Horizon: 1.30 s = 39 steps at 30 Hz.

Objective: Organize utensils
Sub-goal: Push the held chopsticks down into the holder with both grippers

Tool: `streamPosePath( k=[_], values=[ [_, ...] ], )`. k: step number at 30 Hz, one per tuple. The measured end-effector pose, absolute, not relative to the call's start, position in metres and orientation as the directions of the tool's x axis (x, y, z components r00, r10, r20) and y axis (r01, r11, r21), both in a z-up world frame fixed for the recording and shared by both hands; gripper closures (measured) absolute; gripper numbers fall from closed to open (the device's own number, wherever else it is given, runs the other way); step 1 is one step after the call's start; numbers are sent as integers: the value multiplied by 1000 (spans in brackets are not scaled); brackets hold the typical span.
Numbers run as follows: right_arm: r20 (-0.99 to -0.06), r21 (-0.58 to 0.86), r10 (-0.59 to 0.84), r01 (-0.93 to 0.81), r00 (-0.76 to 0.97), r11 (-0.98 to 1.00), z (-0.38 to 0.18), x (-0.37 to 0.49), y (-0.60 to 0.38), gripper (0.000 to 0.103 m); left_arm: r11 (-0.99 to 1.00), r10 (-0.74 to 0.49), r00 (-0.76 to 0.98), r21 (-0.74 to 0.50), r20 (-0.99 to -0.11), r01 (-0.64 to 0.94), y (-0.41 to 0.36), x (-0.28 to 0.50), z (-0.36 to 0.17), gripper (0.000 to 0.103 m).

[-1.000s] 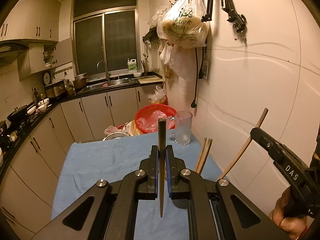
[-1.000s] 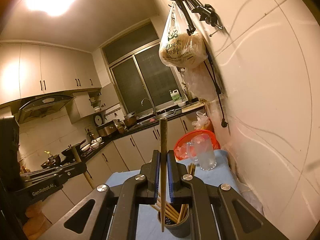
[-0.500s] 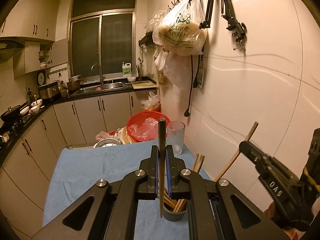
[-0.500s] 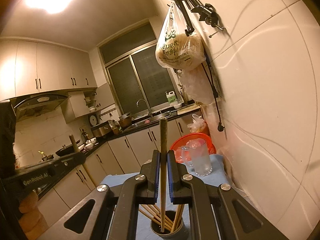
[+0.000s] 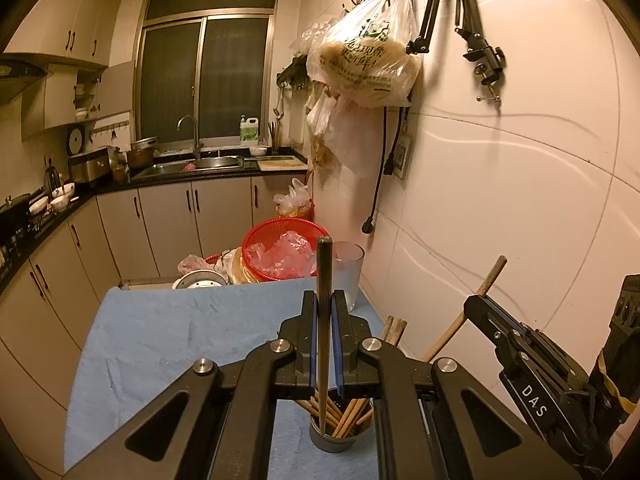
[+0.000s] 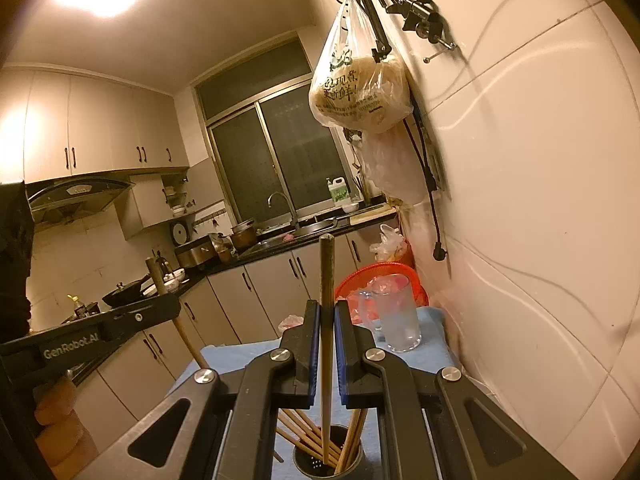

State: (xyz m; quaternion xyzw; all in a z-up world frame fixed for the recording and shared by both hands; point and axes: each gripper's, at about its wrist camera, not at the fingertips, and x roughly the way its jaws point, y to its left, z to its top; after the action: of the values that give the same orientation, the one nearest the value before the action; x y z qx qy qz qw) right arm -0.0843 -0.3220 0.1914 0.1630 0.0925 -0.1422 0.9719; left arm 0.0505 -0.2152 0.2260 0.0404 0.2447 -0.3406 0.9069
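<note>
Chopstick [image 5: 323,320] in my left gripper [image 5: 324,344] is standing upright, long axis vertical, lower tip dipping into the grey holder [image 5: 334,440] among other leaning chopsticks; I'm clamping it between the blue pads. My right gripper [image 6: 327,352] is pinching a second chopstick [image 6: 326,340] likewise, tip pointing down into the same holder [image 6: 327,462]. The holder's base is getting cut off in the right view. Farther along the blue cloth [image 5: 168,340] a clear cup [image 5: 349,272] is standing beside the red basket [image 5: 280,254].
</note>
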Motion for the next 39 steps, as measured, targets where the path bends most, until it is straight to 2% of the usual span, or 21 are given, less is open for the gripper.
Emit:
streamPosePath(
  k=[15,39],
  values=[
    [-265,277,-252,324,930,905,178,-62,-329,95,755,-611,619,-127,-494,644,-223,67,204,96],
    [-384,310,-215,345,898,886,123,-41,-328,95,739,-611,569,-137,-550,660,-215,70,140,95]
  ],
)
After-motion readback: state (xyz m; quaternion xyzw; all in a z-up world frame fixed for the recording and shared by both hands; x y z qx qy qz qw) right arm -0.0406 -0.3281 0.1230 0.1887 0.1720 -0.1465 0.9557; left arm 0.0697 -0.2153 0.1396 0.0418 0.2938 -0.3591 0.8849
